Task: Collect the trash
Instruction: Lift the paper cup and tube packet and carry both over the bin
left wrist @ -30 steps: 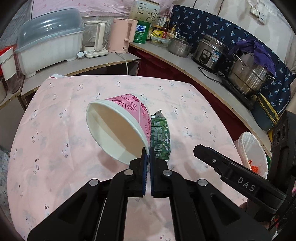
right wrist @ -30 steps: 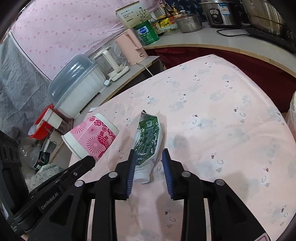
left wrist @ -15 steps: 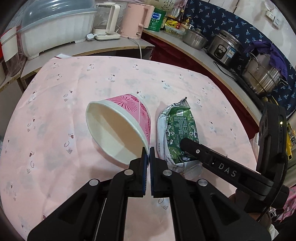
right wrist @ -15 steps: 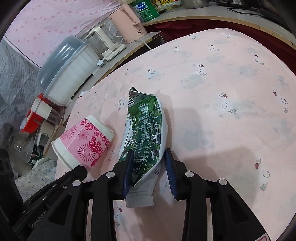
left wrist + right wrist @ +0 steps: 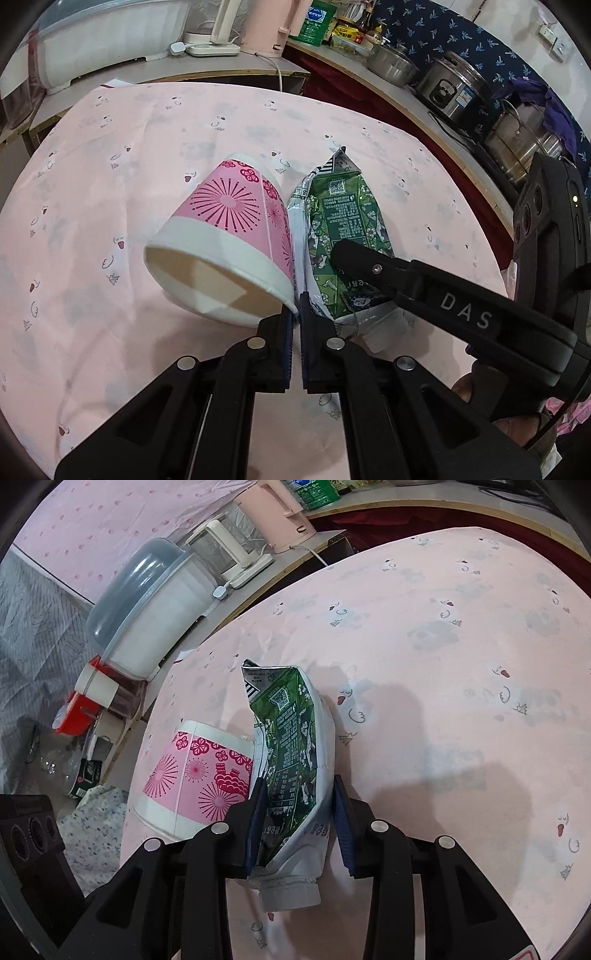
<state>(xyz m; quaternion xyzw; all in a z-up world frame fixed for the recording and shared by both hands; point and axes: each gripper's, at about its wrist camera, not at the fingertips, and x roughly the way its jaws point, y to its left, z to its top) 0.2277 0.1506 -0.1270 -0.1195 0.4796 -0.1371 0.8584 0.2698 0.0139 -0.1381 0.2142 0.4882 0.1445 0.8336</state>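
Since a second ago, our right gripper has slid forward until its half-open jaws straddle the pouch at lower centre of its frame, not yet squeezing it. Our left gripper remains pinched on the rim of the cup, now tipped beside the pouch, mid-frame. We judge both pieces nearly ready to carry off the table.

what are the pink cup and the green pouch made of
Pink cup: looks like paper, matte, with printed pink flowers, a plain tan inside and a rolled white rim. Green pouch: probably plastic or foil film, glossy and creased, with a white spout cap at its near end.
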